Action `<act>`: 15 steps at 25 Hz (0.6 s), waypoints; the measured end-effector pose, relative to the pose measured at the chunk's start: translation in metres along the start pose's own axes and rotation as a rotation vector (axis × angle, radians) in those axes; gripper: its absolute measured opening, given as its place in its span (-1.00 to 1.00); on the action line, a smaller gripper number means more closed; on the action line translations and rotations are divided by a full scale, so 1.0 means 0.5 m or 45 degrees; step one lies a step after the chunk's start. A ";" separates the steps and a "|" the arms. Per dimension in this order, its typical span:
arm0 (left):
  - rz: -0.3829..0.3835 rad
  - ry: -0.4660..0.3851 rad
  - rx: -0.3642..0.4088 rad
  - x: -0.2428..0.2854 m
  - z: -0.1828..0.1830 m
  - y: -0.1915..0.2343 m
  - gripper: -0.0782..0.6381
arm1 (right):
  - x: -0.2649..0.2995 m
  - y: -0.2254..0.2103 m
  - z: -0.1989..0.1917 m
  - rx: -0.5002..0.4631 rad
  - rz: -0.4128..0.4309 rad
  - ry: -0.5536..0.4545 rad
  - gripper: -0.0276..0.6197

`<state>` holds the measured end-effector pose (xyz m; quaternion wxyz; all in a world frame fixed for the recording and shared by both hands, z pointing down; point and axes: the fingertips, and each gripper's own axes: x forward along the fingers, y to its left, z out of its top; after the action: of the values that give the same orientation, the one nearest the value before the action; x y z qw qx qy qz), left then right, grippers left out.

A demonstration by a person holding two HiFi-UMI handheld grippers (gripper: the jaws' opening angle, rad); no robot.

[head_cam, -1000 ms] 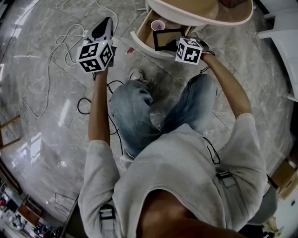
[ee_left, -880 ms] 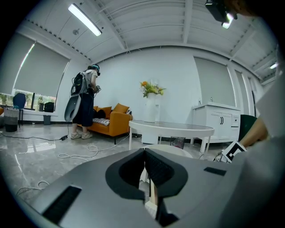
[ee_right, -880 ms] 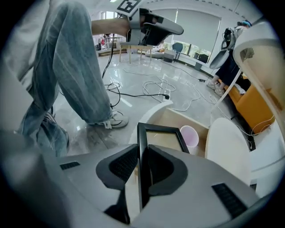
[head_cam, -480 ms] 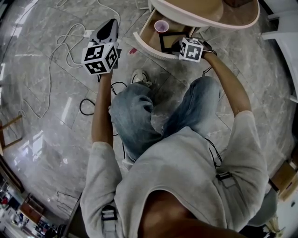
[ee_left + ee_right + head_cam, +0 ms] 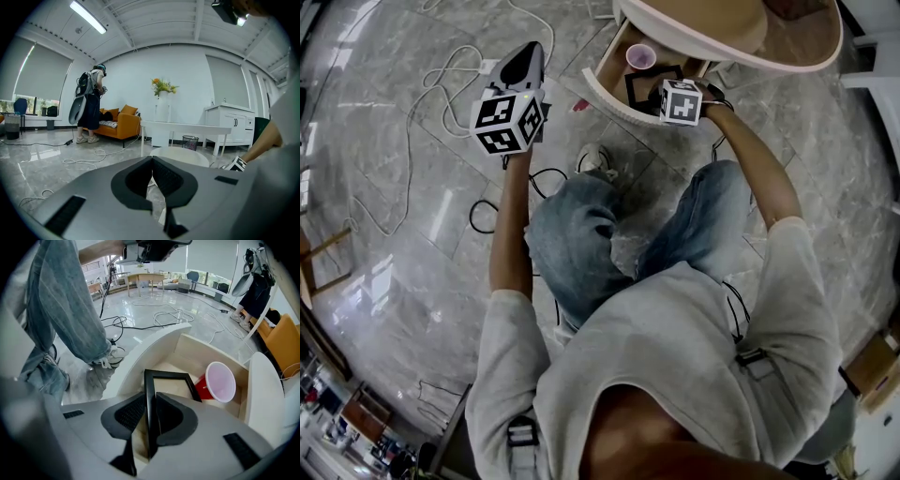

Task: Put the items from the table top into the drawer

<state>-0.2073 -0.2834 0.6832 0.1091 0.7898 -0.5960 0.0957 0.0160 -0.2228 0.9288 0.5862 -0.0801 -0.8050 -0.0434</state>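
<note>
looking down past the round table into its pulled-open drawer | pinching a black picture frame by one edge in the right gripper jaws, frame inside the drawer | sharing the drawer with a red cup, just beside the frame's far corner | keeping the left gripper off to the side over the floor, jaws closed on nothing

Your head view is evenly and moderately lit. The polished floor carries bright window glare along its left edge, and straight lines bow hard toward the corners. Your left gripper view is bright under a ceiling strip light, with black rounded corners. Your right gripper view is sharp inside the drawer, where soft shadow lies; the far windows blow out white.
</note>
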 end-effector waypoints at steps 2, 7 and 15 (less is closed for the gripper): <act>0.004 0.005 0.000 0.002 -0.006 0.006 -0.74 | 0.006 -0.006 0.003 0.003 0.000 -0.011 -0.63; 0.003 0.012 -0.014 0.006 -0.016 0.007 -0.74 | 0.010 -0.006 0.007 -0.011 -0.029 -0.030 -0.63; 0.000 0.015 -0.010 0.005 -0.020 -0.003 -0.74 | 0.018 -0.005 0.006 0.048 -0.038 -0.066 -0.45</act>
<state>-0.2053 -0.2823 0.6932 0.1156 0.7887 -0.5958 0.0982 0.0098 -0.2241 0.9367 0.5660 -0.0581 -0.8216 -0.0351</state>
